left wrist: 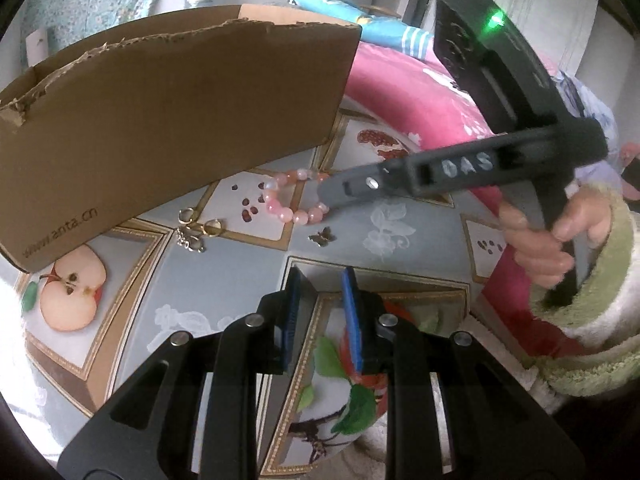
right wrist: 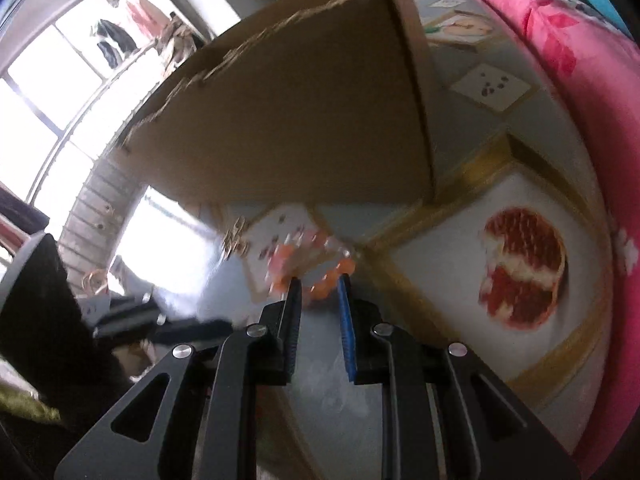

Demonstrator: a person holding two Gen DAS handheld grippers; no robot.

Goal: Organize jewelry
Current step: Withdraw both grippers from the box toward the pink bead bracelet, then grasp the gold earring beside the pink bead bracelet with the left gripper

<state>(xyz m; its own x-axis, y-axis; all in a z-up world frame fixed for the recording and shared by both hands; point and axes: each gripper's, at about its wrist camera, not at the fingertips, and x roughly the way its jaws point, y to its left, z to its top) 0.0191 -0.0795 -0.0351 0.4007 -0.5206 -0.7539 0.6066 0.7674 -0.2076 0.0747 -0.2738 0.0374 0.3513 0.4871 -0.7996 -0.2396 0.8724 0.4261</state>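
While the right gripper (right wrist: 320,280) stands open at the pink bead bracelet (left wrist: 294,196), the left gripper (left wrist: 322,276) hangs open above the bench (left wrist: 240,280), beside the cardboard box (left wrist: 168,120).

A bracelet of round pink and peach glass-like beads (left wrist: 294,196) lies flat in an open loop on the fruit-printed table, at about 12 o'clock in the left wrist view; in the right wrist view the bracelet (right wrist: 316,264) is blurred. At its 8 o'clock, near but apart, sits a small tangle of gold hoop earrings and silvery chain (left wrist: 196,230). At its 5 o'clock, just beside it, lies a small gold butterfly charm (left wrist: 322,236).
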